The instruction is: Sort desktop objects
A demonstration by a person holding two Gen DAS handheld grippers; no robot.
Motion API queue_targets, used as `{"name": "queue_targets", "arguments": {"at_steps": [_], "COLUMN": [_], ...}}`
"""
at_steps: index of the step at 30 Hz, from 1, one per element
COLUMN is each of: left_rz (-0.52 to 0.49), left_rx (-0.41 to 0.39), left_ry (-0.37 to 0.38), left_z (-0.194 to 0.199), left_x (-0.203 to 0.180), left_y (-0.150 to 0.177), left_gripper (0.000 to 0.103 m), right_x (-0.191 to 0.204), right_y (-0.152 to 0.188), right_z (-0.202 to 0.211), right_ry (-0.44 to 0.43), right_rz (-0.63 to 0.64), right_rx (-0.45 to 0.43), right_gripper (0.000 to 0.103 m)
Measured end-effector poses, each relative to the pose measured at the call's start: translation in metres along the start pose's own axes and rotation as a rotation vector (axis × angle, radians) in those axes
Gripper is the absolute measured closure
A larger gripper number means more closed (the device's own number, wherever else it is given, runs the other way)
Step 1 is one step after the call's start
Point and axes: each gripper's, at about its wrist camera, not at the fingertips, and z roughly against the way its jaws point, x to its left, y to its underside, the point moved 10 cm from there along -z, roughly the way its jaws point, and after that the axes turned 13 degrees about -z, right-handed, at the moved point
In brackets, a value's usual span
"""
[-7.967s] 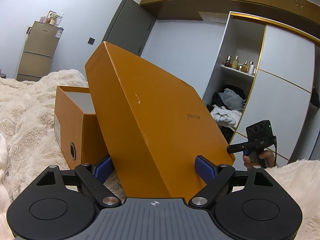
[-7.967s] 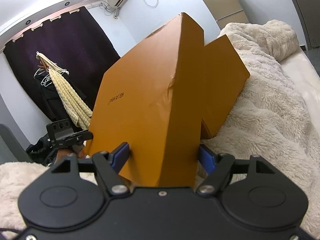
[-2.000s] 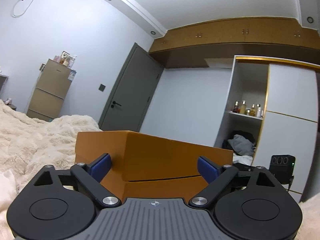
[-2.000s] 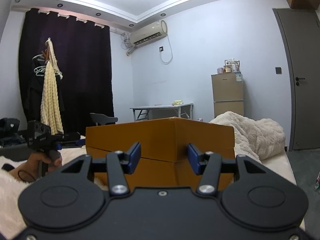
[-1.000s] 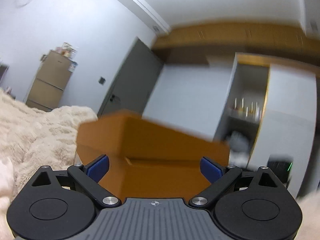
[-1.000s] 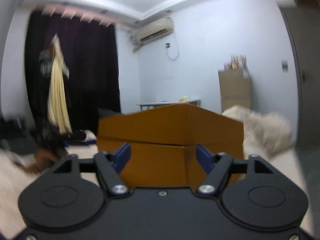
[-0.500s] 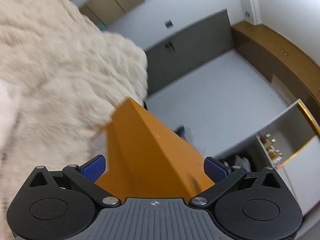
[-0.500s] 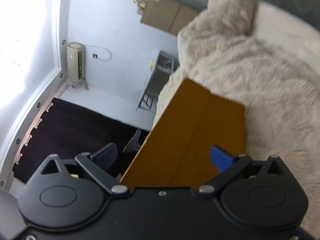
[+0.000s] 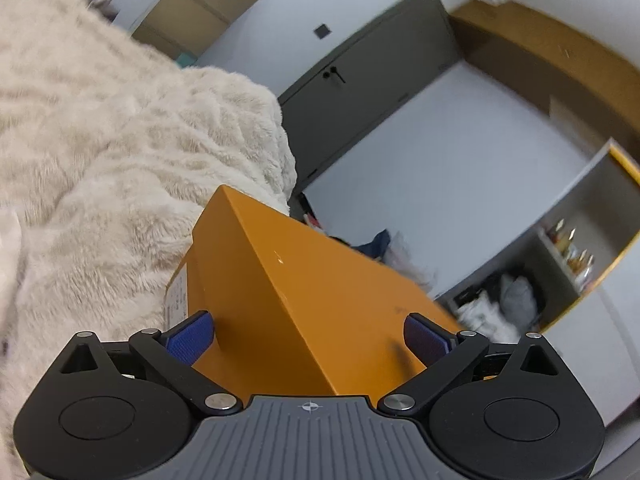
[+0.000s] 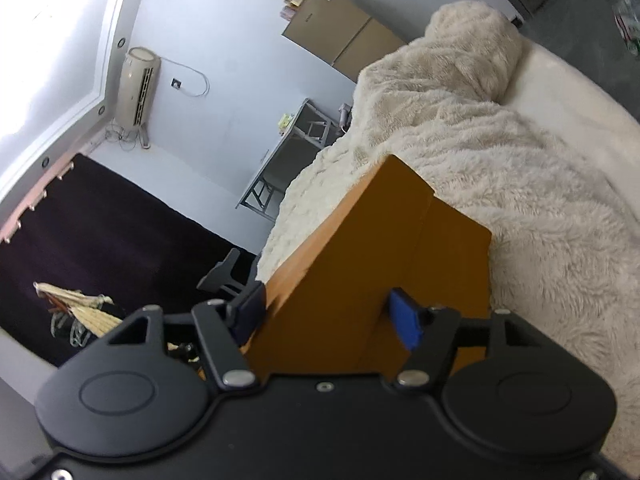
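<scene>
Orange box (image 9: 320, 300), lid on, is sat on the fluffy blanket (image 9: 100, 140) and bracketed at opposite ends. Left gripper (image 9: 308, 338) is spread wide around one corner, pads apparently clear. Right gripper (image 10: 326, 314) is narrower about the lid edge; contact cannot be told. Open blanket is seen beyond the far edges, likely for sliding.

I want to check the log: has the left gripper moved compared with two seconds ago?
Yes. The left gripper has rolled and pitched down: the grey door, then upright, now slants across the view, over the orange box.
</scene>
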Motion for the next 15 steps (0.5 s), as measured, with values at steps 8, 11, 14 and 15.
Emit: {"name": "queue_targets", "arguments": {"at_steps": [8,11,14,15], "left_rz": [-0.108,-0.107,-0.092,-0.091], "left_rx": [-0.031,-0.036,-0.024,-0.019], "left_ry": [-0.037,-0.038,-0.035,-0.035], "left_z": [0.009,0.007,0.005,0.004], "left_x": [-0.02,-0.02,-0.015,-0.014], "left_y": [-0.004,-0.004,-0.002,-0.001], "left_gripper": [0.004,0.004,0.004,0.004], "right_x": [0.017,0.011,0.004,0.003], "right_y": [0.008,0.007,0.008,0.008], "right_z": [0.005,0.003,0.0,0.0], "right_ry": [0.034,0.033,0.036,0.038], "right_rz": [0.11,0.096,0.079,0.082], "right_rx": [-0.039,-0.04,-0.036,-0.039], "right_gripper": [0.037,0.037,0.036,0.036]}}
